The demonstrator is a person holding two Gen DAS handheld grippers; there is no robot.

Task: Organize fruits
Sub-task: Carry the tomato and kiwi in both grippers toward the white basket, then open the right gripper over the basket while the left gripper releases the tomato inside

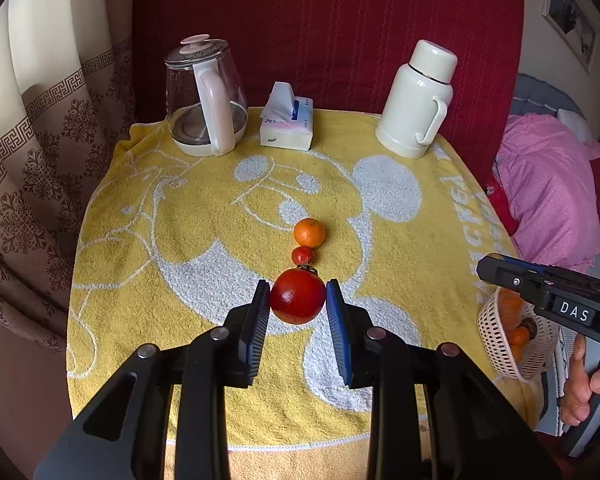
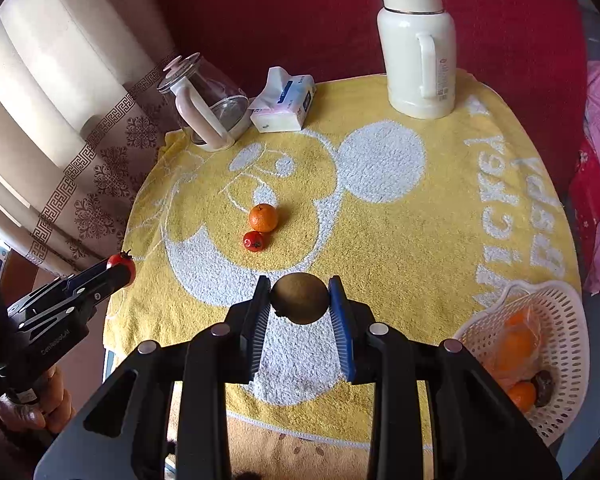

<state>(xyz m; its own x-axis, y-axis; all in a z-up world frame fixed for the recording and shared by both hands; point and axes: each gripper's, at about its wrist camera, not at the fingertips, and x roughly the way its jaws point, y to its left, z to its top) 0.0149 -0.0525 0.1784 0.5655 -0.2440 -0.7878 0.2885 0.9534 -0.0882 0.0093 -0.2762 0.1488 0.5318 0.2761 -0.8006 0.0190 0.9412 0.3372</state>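
My left gripper is shut on a large red fruit, held above the yellow towel; it also shows in the right wrist view at the left edge. My right gripper is shut on a brown kiwi above the towel's front. An orange tangerine and a small red fruit lie side by side on the towel's middle. A white basket at the right front edge holds several orange fruits and a dark one.
A yellow cartoon towel covers the table. At the back stand a glass kettle, a tissue pack and a cream thermos. Curtains hang left, pink bedding lies right.
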